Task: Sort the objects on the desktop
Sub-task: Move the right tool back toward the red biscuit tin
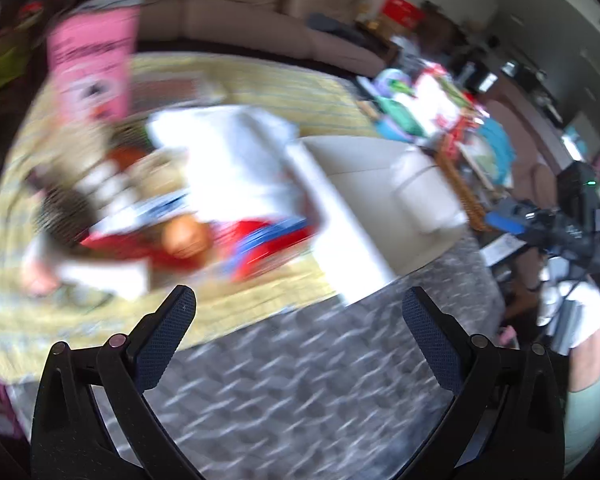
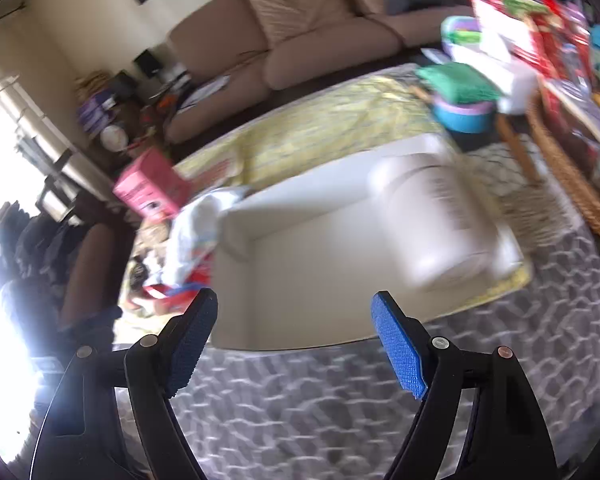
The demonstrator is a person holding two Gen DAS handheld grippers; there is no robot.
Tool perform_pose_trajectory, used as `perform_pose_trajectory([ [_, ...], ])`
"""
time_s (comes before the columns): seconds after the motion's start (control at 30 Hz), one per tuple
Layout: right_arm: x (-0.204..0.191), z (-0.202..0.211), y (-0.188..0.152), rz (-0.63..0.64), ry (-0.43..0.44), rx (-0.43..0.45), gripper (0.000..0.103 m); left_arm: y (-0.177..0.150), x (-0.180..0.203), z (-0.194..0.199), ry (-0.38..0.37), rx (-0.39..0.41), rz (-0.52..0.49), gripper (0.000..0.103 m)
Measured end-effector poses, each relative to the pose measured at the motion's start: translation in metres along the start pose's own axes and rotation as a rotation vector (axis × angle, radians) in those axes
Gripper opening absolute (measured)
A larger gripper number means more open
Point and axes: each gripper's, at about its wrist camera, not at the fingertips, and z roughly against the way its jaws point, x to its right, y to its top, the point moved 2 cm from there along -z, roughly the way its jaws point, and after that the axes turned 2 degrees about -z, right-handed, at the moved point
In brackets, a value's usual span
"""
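Both views are blurred by motion. A white bin [image 1: 364, 160] [image 2: 300, 264] stands on a yellow cloth [image 1: 260, 84] [image 2: 320, 128], with a pale jar [image 1: 424, 192] [image 2: 440, 220] lying inside it. Left of the bin lies a heap of objects: a pink box [image 1: 90, 60] [image 2: 150, 188], a white bag [image 1: 228, 160] [image 2: 198, 236], red packaging [image 1: 260, 240] and a brown ball-like thing [image 1: 186, 236]. My left gripper [image 1: 300, 308] hangs open over the grey carpet, short of the heap. My right gripper [image 2: 294, 312] is open too, at the bin's near edge, holding nothing.
A beige sofa [image 1: 240, 4] [image 2: 300, 36] runs along the back. At the right stands a wicker table [image 2: 572, 184] piled with colourful items [image 1: 432, 108] [image 2: 512, 32]. A patterned grey carpet [image 1: 320, 380] [image 2: 340, 412] covers the near floor. A person's sleeve [image 1: 588, 412] shows at the right edge.
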Motion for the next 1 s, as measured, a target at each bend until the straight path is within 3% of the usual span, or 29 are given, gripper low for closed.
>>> perform_pose_trajectory([
  [0.17, -0.081, -0.031, -0.019, 0.129, 0.032, 0.021, 0.081, -0.027, -0.054, 0.021, 0.032, 0.019, 0.081, 0.103],
  [0.4, -0.146, -0.094, -0.045, 0.247, -0.003, 0.026, 0.081, -0.041, -0.087, 0.031, -0.006, 0.055, 0.107, 0.103],
  [0.6, -0.163, -0.147, -0.062, 0.311, -0.071, 0.041, 0.081, -0.038, -0.102, 0.022, -0.050, 0.076, 0.123, 0.103],
  [0.8, -0.149, -0.176, -0.065, 0.304, -0.169, 0.053, 0.082, -0.037, -0.104, 0.004, -0.081, 0.068, 0.089, 0.103],
  [0.83, -0.149, -0.180, -0.066, 0.308, -0.178, 0.046, 0.086, -0.038, -0.103, 0.000, -0.092, 0.063, 0.081, 0.103],
  [1.0, -0.145, -0.193, -0.060, 0.330, -0.220, 0.082, 0.089, -0.037, -0.105, -0.008, -0.166, 0.040, 0.120, 0.103],
])
